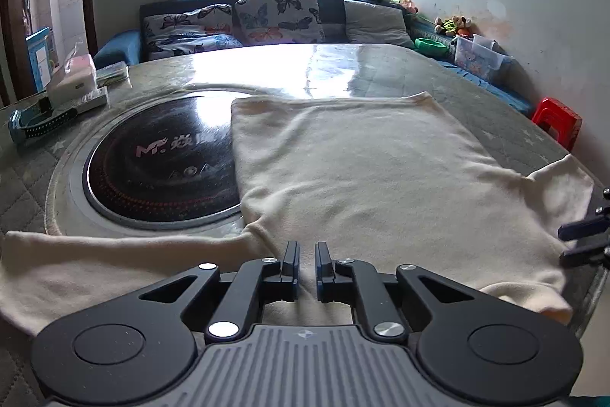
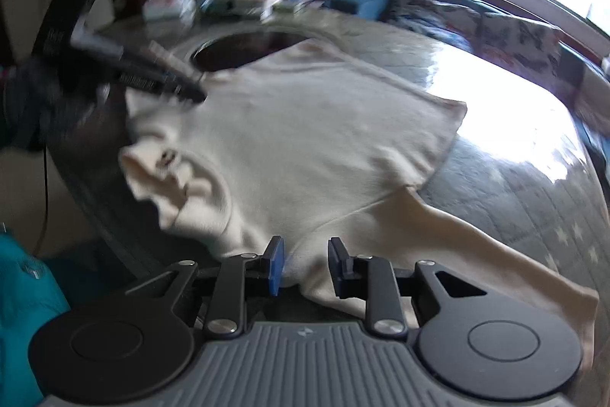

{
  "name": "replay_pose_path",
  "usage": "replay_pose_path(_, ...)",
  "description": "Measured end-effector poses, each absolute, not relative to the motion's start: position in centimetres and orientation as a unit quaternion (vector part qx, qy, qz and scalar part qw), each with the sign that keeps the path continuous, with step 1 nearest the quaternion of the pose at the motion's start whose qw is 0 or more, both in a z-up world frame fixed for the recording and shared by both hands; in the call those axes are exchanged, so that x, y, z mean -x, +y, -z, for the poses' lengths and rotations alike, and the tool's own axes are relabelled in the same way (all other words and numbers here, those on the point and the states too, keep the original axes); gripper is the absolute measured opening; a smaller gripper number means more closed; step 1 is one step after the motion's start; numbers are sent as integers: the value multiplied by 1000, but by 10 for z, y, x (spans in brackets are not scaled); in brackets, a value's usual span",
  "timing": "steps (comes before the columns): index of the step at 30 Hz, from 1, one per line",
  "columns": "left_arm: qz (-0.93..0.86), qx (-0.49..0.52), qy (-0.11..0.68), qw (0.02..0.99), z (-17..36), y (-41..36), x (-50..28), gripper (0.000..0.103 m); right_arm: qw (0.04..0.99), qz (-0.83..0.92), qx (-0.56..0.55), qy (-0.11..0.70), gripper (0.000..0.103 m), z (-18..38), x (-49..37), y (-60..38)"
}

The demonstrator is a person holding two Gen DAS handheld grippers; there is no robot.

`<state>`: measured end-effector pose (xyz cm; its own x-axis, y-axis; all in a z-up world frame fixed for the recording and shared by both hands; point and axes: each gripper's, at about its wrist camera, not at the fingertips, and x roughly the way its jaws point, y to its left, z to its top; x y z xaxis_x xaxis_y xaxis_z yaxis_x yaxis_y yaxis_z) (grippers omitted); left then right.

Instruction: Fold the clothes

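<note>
- Cream long-sleeved top (image 1: 354,174) lies spread flat across a round glass-covered table (image 1: 289,63), its body partly overlapping the dark induction hob (image 1: 160,159) set into the tabletop
- Sleeves are both out: one trails along the near table edge to the left in the left wrist view, the other stretches off to the right in the right wrist view
- Left gripper (image 1: 307,260) sits low over the near hem area of the garment, jaws drawn close with only a narrow gap; whether any cloth is pinched between them cannot be told
- Right gripper (image 2: 307,264) hovers at the shoulder and sleeve seam with its jaws spread, cloth showing between them but not clamped
- Right wrist view is motion-blurred, so fine creases near the collar are hard to read
- Folding appears to be at its very start: the top is laid out, but no fold shows in body or sleeves
- Still to do, by this reckoning: bring the sleeves in, fold the body, and square it up
- Clutter, including a tissue box (image 1: 74,77), stands well apart at the far left of the table
</note>
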<state>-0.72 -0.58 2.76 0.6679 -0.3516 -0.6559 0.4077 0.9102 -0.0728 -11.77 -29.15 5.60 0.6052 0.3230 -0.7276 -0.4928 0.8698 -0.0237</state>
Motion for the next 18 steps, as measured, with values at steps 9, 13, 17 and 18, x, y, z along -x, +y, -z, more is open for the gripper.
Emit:
replay_pose_path(9,275,-51,331,901,-42,-48,24,23,923,-35,34,382,25,-52,119,-387)
replay_pose_path(13,303,-59,331,892,-43,-71,30,23,925,45,4,376,25,-45,121,-427)
replay_pose_path(17,325,-69,331,883,-44,-90,35,23,921,113,-43,370,25,-35,122,-465)
replay_pose_path(18,331,-71,331,881,-45,-95,36,23,920,124,-55,368,25,-34,123,-472)
